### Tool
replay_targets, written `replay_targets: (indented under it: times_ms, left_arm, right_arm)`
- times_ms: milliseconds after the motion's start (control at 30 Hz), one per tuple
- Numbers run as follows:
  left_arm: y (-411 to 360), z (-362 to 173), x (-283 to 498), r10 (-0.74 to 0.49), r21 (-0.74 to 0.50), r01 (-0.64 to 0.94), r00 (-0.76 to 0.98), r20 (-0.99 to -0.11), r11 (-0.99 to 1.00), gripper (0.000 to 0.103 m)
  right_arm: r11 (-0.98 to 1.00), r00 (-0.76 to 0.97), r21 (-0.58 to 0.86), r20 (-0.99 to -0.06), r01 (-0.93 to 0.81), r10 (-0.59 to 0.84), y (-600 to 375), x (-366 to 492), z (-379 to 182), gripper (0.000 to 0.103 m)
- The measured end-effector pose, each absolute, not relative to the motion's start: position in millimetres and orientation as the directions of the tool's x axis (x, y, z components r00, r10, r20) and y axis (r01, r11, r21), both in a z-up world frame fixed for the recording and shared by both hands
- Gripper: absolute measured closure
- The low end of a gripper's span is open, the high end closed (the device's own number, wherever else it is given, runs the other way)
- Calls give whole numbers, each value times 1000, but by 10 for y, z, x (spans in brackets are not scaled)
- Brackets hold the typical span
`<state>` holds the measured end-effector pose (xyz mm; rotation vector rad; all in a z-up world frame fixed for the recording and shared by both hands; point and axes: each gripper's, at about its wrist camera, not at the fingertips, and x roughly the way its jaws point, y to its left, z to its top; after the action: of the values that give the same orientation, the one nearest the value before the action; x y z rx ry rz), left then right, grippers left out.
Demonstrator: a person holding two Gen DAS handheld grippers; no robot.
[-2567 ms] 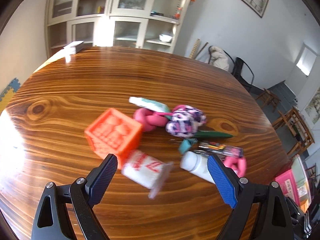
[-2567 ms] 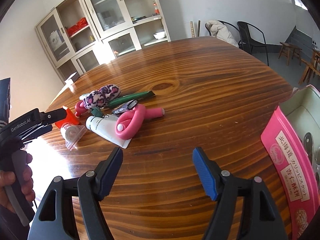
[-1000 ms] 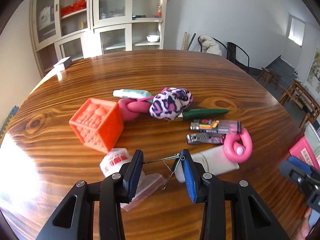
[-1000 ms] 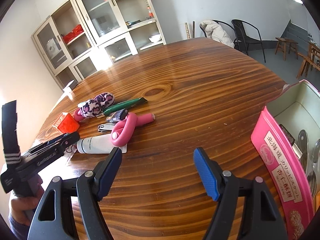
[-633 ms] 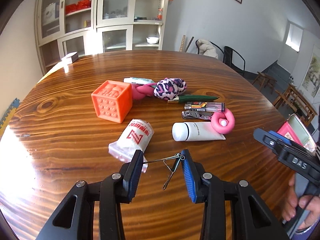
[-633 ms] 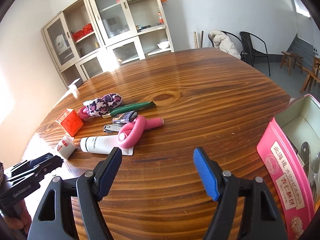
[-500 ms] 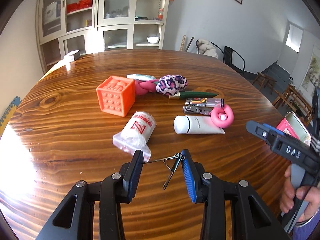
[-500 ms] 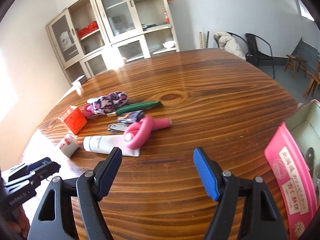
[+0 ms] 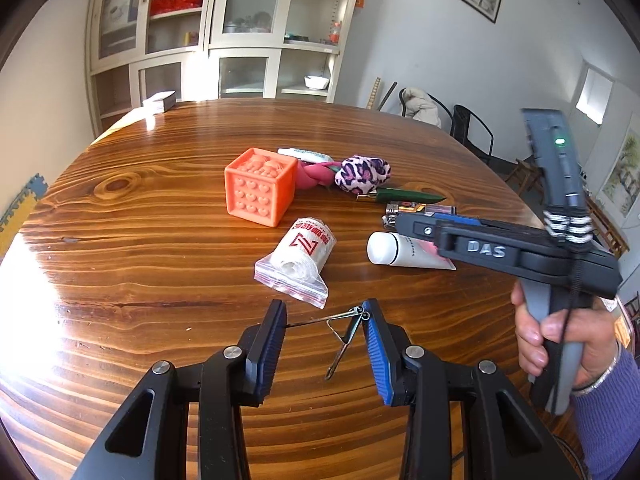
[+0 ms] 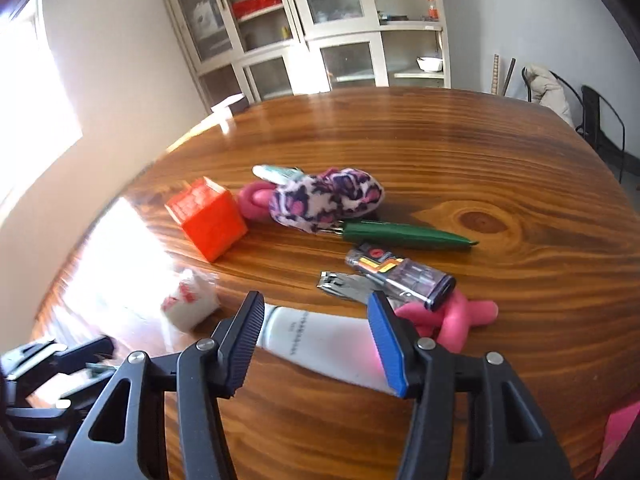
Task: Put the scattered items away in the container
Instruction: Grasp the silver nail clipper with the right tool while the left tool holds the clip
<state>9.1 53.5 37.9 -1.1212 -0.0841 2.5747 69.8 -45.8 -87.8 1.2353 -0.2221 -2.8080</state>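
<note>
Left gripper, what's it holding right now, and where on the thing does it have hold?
The left gripper holds a bent metal wire clip, pinched across its ends between the two pads, with its loop dangling below.

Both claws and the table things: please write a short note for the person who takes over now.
Left claw: shut on a wire clip, held above the table.
Right claw: closing around the white tube, pads not seen pressing yet.
On the table: orange cube, bagged roll, leopard pouch, green pen, lighter, nail clipper, pink toy.
Left: all of these, clip included. Container not in view.
</note>
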Motion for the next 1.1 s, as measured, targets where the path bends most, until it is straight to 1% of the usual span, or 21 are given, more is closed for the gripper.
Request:
replay_targets:
  times_ms: [33,100,133,267,367,500,567,633,700,733,800,1000,1100]
  left_arm:
    - [535,380,93,325,-187,-277,-634,-701,-943,62]
    - [552,383,104,331,-188,-284,-632,-701,-940,62]
    - [564,382,112,333,-186,-288,-631,-701,-939,62]
    - [600,373,126,336,-182,-299,-627,-703,-937,62]
    - [580,374,114,337,-187,-294,-627,-703,-937,62]
    - [563,373,99,335,-189,-288,-628,-703,-939,62]
    - [564,372,101,334,-189,-288,-628,-703,-939,62]
    - [565,373,101,335,-189,-289,-627,-703,-938,62]
    - [570,372,104,335,-188,-291,-626,-704,-938,62]
    - [573,372,106,336,-187,-292,-625,-705,-938,62]
    - [581,372,111,337,-186,-295,-624,-705,-937,62]
    - [580,394,129,345,-191,-300,-626,-699,-934,62]
    - [588,407,148,347,-189,-305,-629,-696,-933,62]
  right_arm:
    - [-990,-671,144,-733,6,-110,-447,660,-903,47]
    - [-990,-656,137,-746,16,-113,-394,581,-928,52]
    - [-990,-647,135,-753,27,-121,-379,539,-935,53]
    - [-988,-605,108,-782,108,-151,-402,417,-1001,53]
    - [-986,-590,53,-796,158,-137,-431,357,-1019,53]
    - [-987,-570,18,-814,162,-108,-406,300,-1095,53]
    - [-987,-579,8,-809,163,-102,-395,324,-1118,53]
    - [-987,-583,8,-806,162,-103,-394,364,-1121,57]
    - [-985,-585,9,-804,170,-108,-420,421,-1122,65]
    - [-986,-585,10,-804,169,-108,-436,457,-1122,67]
    - [-986,-581,14,-806,167,-110,-477,536,-1118,73]
    - [-981,-566,6,-816,192,-116,-705,790,-1093,74]
    - [-980,-587,-36,-805,194,-86,-792,813,-1106,74]
